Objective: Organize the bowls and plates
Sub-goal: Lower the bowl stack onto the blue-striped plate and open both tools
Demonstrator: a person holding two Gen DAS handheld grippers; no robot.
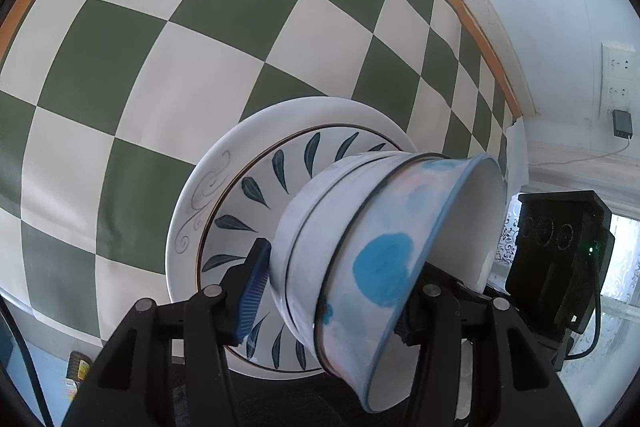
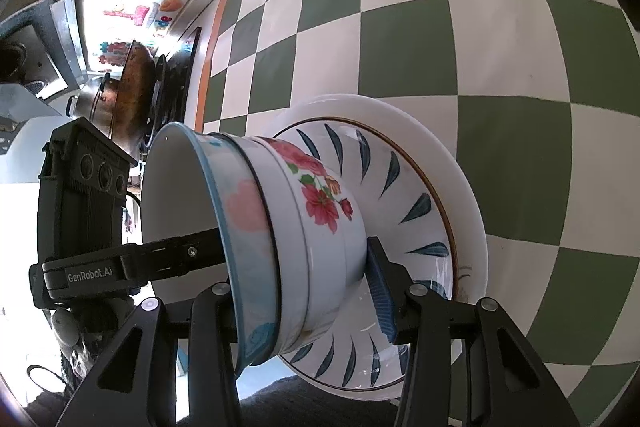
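Green-and-white checked cloth [image 1: 168, 67] covers the counter, with an orange border along the white wall [image 1: 540, 7]. On it sits a white plate [image 1: 208, 171] carrying a leaf-patterned plate [image 1: 256, 191], and on that a stack of nested bowls: a flowered bowl [image 2: 324, 203] at the bottom and a blue-rimmed bowl [image 1: 384, 267] with a blue blotch on top. The left hand-held gripper [image 1: 332, 291] and the right hand-held gripper [image 2: 304, 291] each straddle the bowl stack from opposite sides, jaws partly apart with the stack between the ribbed blue pads [image 2: 380, 291]; they appear clamped on it, though the far pads are hidden. A pan [image 2: 136, 95] stands beyond the cloth.
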